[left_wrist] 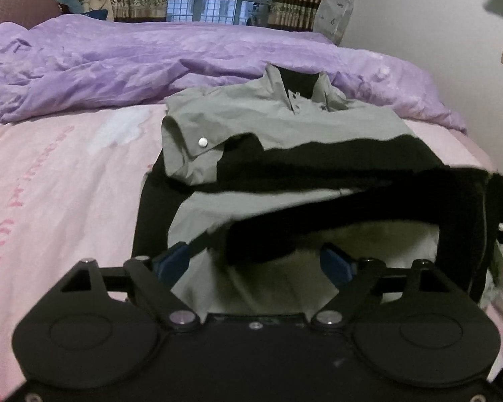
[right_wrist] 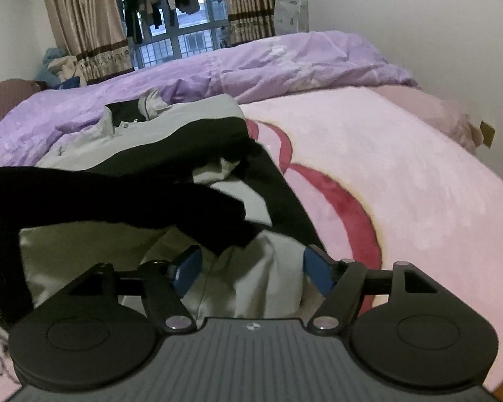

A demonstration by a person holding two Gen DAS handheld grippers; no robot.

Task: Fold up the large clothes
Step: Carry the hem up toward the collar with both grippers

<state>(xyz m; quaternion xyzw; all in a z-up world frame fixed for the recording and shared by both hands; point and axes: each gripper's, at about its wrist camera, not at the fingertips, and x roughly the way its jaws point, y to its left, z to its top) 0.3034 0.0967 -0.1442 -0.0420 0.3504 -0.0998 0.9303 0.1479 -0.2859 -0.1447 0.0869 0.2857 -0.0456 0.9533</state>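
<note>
A grey and black jacket (left_wrist: 271, 127) lies on the pink blanket (left_wrist: 60, 181), collar toward the far side, with one sleeve folded across its chest and a white snap on the cuff. Its near hem, a black band (left_wrist: 318, 221), is lifted and curls over just beyond my left gripper (left_wrist: 255, 263), which stands open with grey cloth between its blue pads (left_wrist: 171, 263) and no grip on it. In the right wrist view the same jacket (right_wrist: 144, 134) fills the left half. My right gripper (right_wrist: 253, 271) is open too, its pads (right_wrist: 318, 274) either side of loose grey fabric.
A crumpled purple duvet (left_wrist: 117, 60) lies across the far half of the bed. Behind it are curtains and a window (left_wrist: 218, 3) with hanging laundry. The pink blanket with a red pattern (right_wrist: 385, 174) stretches to the right of the jacket, with a white wall (right_wrist: 419, 33) beyond.
</note>
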